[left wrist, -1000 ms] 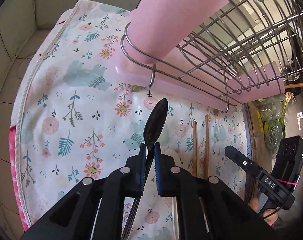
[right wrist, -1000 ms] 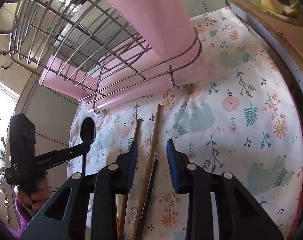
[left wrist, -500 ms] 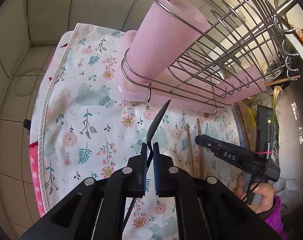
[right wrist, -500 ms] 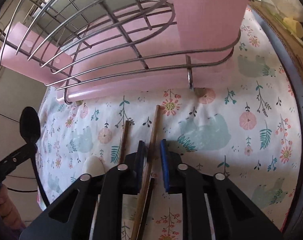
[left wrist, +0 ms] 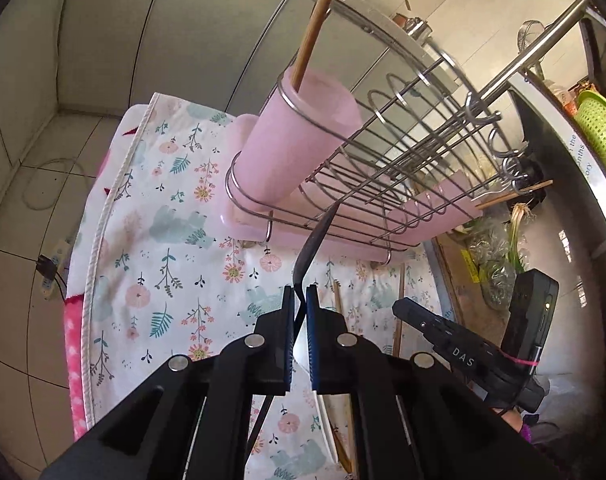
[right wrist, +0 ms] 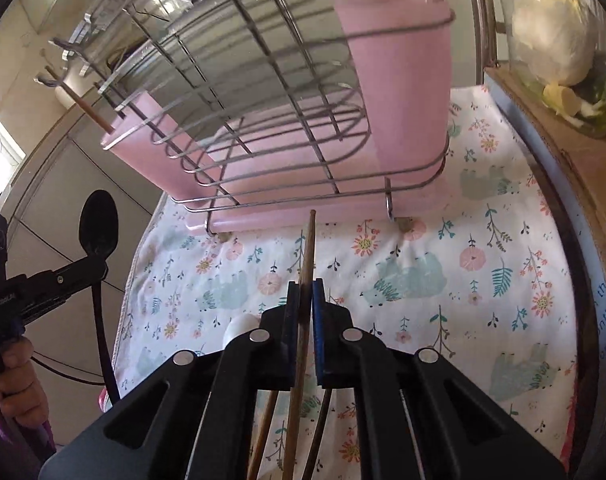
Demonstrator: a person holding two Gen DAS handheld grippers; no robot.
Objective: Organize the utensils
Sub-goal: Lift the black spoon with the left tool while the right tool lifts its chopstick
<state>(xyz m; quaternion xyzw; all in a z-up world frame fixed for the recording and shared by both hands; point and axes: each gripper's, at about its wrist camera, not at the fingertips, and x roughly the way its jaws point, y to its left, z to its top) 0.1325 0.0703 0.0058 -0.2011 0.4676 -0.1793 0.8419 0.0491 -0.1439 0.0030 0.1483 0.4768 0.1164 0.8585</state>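
My left gripper [left wrist: 299, 295] is shut on a black spoon [left wrist: 313, 240], bowl up, held above the floral cloth below the wire rack [left wrist: 403, 152]. The spoon also shows in the right wrist view [right wrist: 98, 224]. A pink utensil cup [left wrist: 303, 144] at the rack's left end holds one wooden chopstick [left wrist: 317, 20]. My right gripper [right wrist: 306, 294] is shut on a wooden chopstick [right wrist: 308, 256], lifted off the cloth and pointing at the rack [right wrist: 263, 92]. A second pink cup [right wrist: 403, 80] stands at the rack's right end with a chopstick in it. Two more sticks [right wrist: 269, 420] lie under my right gripper.
The floral cloth [left wrist: 163, 216] covers the table, its left edge over a tiled floor. A white spoon [right wrist: 239, 326] lies on the cloth. A cardboard box [right wrist: 563, 152] with bagged vegetables stands to the right. A green basket [left wrist: 599, 132] sits far right.
My left gripper has risen with the spoon and turned it edge-on. My right gripper closed on a chopstick and lifted it off the cloth.
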